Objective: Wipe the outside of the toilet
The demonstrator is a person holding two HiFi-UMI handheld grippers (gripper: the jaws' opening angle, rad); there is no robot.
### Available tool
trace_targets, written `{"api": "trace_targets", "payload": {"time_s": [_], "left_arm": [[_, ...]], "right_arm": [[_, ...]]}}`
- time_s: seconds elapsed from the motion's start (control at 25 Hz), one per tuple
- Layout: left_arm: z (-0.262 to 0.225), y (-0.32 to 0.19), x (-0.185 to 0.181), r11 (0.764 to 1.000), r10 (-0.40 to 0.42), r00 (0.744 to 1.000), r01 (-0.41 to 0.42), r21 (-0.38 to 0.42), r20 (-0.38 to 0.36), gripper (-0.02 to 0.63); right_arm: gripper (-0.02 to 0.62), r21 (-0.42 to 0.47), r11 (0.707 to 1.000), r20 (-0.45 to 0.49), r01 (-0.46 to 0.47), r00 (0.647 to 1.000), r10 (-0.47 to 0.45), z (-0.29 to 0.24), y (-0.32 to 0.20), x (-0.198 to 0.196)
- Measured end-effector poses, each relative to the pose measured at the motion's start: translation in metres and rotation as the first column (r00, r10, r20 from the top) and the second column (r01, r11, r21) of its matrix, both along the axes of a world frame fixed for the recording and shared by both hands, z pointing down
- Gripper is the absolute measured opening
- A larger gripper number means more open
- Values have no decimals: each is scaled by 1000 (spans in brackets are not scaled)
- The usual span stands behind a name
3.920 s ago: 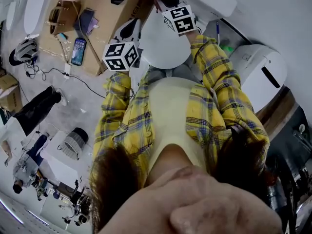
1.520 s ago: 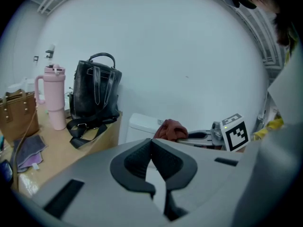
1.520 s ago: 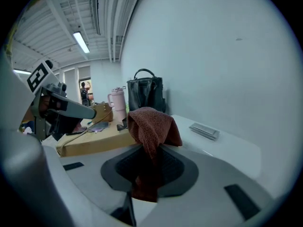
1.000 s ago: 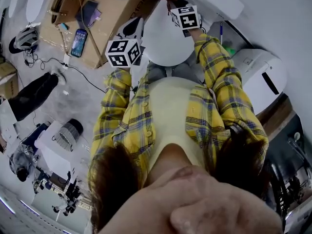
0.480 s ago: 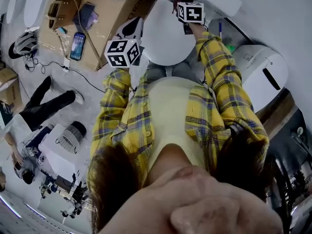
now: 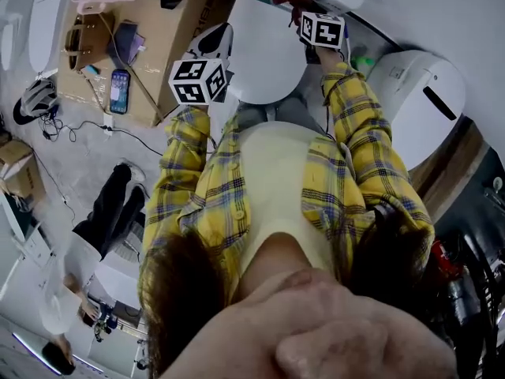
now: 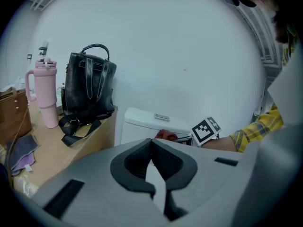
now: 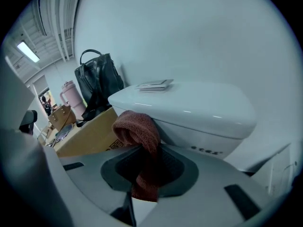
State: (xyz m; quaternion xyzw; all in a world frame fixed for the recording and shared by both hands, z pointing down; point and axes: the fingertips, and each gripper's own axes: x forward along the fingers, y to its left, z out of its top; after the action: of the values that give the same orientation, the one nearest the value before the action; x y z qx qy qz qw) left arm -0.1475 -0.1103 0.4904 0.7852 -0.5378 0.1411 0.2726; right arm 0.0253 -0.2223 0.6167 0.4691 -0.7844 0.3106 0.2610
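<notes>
Head view, upper L: phone [image 6: 119,91] on cardboard box [image 6: 170,30]. L gripper view, frame L: pink tumbler [image 7: 44,91] and black bag [image 7: 87,86] standing on the box top. Centre: L gripper [image 7: 151,143], fingers clenched tip to tip, nothing betw. them; in head view it sits by L edge of toilet seat lid [image 6: 264,54]. Toilet tank [image 7: 151,124] mid-frame behind. R gripper [image 8: 144,160]: fingers grasping red-brown cloth [image 8: 137,129], bunched end against tank front L corner, just under tank-lid edge.
</notes>
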Motion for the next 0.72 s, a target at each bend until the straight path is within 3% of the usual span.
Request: {"api": "trace_targets", "payload": {"time_s": [0.44, 0.72], "left_arm": [[2, -7, 30, 995, 104, 995, -104, -1, -7, 8], [4, -11, 46, 990, 144, 989, -144, -1, -17, 8]], "right_arm": [[91, -5, 978, -41, -208, 977, 207, 4, 25, 98], [91, 21, 970, -50, -243, 969, 244, -2, 39, 132]]}}
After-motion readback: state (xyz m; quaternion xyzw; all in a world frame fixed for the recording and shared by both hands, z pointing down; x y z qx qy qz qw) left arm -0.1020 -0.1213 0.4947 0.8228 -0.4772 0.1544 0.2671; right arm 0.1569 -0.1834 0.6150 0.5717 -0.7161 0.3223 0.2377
